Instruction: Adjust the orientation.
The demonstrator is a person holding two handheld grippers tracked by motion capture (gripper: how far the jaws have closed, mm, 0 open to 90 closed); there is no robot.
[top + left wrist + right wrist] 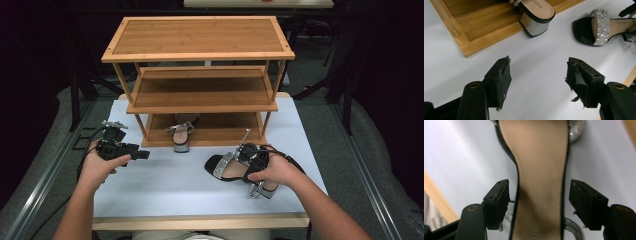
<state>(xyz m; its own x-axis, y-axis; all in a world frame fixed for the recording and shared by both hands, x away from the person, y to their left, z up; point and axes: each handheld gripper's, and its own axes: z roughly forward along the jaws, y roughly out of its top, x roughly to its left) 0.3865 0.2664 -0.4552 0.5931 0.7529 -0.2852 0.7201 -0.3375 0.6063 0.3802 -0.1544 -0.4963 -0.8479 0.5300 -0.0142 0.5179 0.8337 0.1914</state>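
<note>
A black sandal [227, 167] with a tan insole and a glittery silver toe strap lies on the white table [170, 185], toe to the left. My right gripper [254, 162] is down over its middle. In the right gripper view the jaws of my right gripper [539, 183] stand open on either side of the sandal [536, 150], with a small gap on each side. The matching sandal [181, 136] sits on the bottom shelf of the wooden rack [200, 52], its silver block heel [535, 25] at the shelf's front edge. My left gripper [141, 154] [539, 61] hovers open over bare table.
The three-tier bamboo rack takes up the back half of the table, and its middle shelf [200, 92] and top shelf are bare. The rack's base rail [489, 41] lies just ahead of the left gripper. A wooden table edge [200, 221] runs along the front.
</note>
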